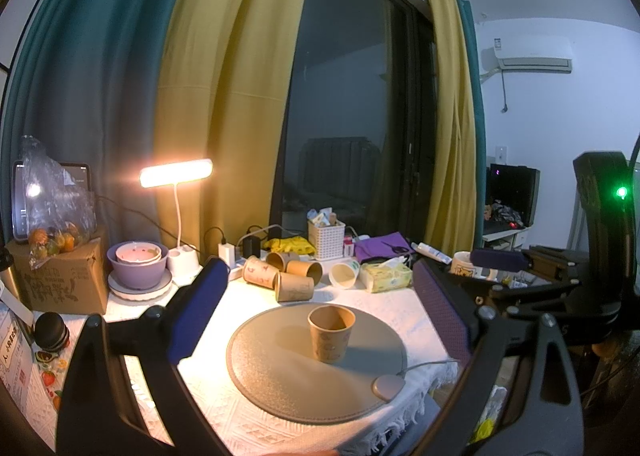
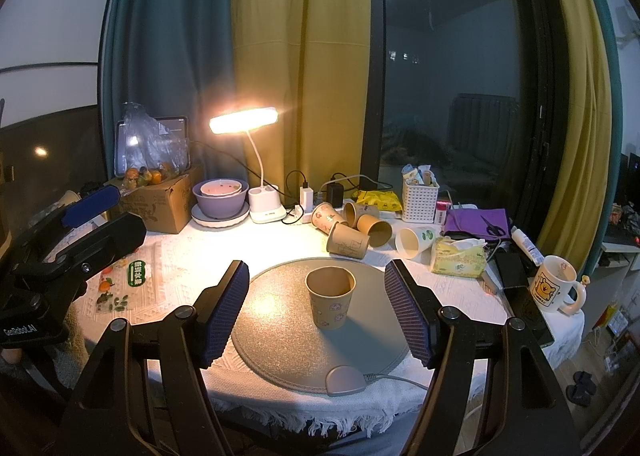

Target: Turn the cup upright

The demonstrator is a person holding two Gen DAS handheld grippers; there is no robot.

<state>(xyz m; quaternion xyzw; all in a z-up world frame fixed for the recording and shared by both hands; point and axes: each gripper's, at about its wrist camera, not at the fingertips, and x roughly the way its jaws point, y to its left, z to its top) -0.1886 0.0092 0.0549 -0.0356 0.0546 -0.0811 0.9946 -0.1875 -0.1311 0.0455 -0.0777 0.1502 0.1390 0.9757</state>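
A brown paper cup (image 1: 331, 333) stands upright, mouth up, on a round grey mat (image 1: 280, 368); it also shows in the right wrist view (image 2: 330, 297) on the mat (image 2: 280, 336). My left gripper (image 1: 320, 308) is open and empty, with the cup between and just beyond its fingers. My right gripper (image 2: 318, 308) is open and empty, its blue pads on either side of the cup and not touching it. The right gripper's body shows at the right of the left wrist view (image 1: 560, 288).
Several brown paper cups (image 2: 352, 228) and a white cup (image 2: 414, 241) lie on their sides behind the mat. A lit desk lamp (image 2: 244, 120), purple bowls (image 2: 222, 196), a cardboard box (image 2: 160, 200), a tissue pack (image 2: 460, 256), a white basket (image 2: 420, 200) and a mug (image 2: 554, 288) crowd the table.
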